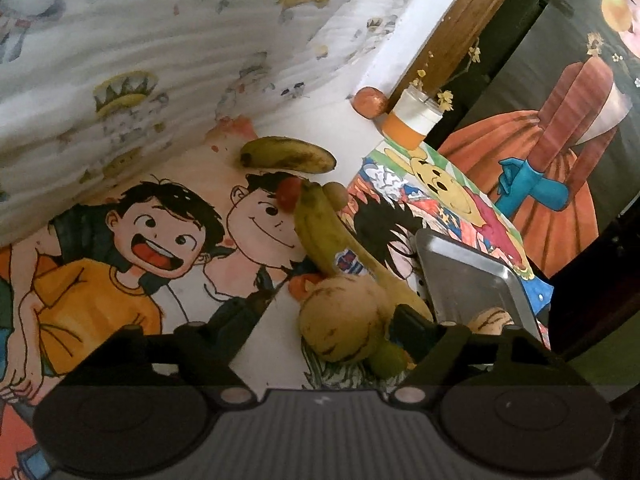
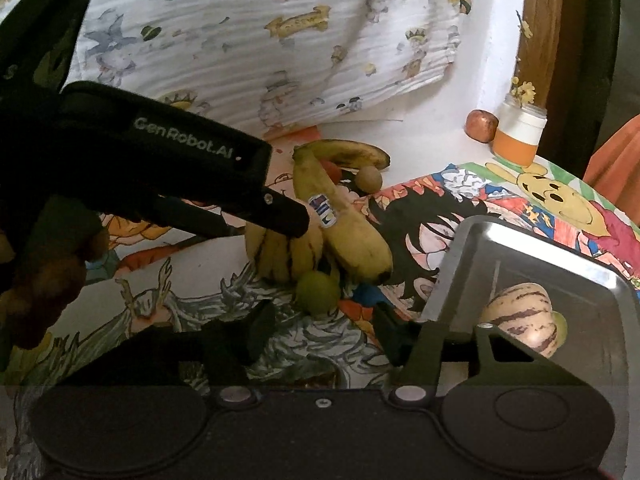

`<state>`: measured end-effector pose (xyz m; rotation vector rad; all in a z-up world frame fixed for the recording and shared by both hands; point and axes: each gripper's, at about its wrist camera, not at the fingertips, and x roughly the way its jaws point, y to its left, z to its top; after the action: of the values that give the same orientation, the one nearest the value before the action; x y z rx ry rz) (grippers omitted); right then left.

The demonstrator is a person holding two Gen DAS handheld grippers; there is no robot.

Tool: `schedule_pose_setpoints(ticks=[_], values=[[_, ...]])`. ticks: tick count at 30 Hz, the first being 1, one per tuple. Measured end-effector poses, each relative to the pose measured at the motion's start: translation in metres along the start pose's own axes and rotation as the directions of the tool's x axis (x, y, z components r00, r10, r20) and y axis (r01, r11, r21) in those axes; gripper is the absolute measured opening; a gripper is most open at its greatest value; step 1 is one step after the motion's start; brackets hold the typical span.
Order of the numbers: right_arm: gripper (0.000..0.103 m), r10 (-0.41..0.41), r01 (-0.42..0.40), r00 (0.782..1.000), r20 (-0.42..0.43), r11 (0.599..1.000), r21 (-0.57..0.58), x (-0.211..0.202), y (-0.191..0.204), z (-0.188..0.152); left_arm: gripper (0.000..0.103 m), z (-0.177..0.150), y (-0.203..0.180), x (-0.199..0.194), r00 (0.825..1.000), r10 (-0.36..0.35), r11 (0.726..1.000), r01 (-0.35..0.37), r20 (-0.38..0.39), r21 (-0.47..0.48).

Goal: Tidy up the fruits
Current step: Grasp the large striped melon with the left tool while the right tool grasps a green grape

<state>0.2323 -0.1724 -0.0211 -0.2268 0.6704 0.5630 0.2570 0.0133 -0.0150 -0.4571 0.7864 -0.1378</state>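
Note:
A pile of fruit lies on the cartoon-print table: a stickered banana (image 1: 336, 240) (image 2: 344, 224), a striped yellow melon (image 1: 340, 320) (image 2: 280, 252), a green fruit (image 2: 318, 292) and a small red fruit (image 1: 288, 194). A second, browner banana (image 1: 288, 154) lies behind. My left gripper (image 1: 320, 320) is open, its fingers on either side of the striped melon; it also shows in the right wrist view (image 2: 280, 216). My right gripper (image 2: 324, 332) is open and empty in front of the pile. A steel tray (image 2: 560, 264) (image 1: 472, 276) holds another striped melon (image 2: 524, 316).
An orange-and-white jar (image 2: 518, 132) with yellow flowers and a reddish apple (image 2: 482, 126) stand at the back near a wooden post. A small brown round fruit (image 2: 370, 179) lies by the bananas. A printed cloth (image 2: 260, 40) hangs behind the table.

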Motion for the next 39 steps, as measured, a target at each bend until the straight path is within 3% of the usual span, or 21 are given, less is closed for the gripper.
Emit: schedule_pose_setpoints(ticks=[5,15,25,30,39], values=[[0.051,0.004,-0.004,1.000,0.002,1.000,0.013,0.003,-0.001,0.001,0.079,-0.002,-0.004,-0.002,1.000,0.002,0.999,-0.003,0.020,0.043],[0.046,0.008,-0.008,1.000,0.002,1.000,0.019,0.004,-0.002,0.001,0.059,0.000,-0.008,0.007,0.999,-0.039,0.998,0.040,-0.010,0.044],[0.040,0.021,-0.021,1.000,0.000,1.000,0.023,0.010,-0.002,0.005,0.058,0.001,0.000,0.011,0.997,-0.070,0.997,0.070,-0.024,-0.030],[0.027,0.022,-0.022,1.000,0.003,0.999,0.033,0.012,-0.002,0.007,0.057,0.001,0.002,0.010,0.997,-0.073,0.996,0.072,-0.021,-0.046],[0.027,0.022,-0.022,1.000,0.010,0.998,0.057,0.002,-0.001,0.001,0.057,-0.007,0.002,-0.002,0.999,-0.040,0.997,0.039,-0.012,-0.070]])
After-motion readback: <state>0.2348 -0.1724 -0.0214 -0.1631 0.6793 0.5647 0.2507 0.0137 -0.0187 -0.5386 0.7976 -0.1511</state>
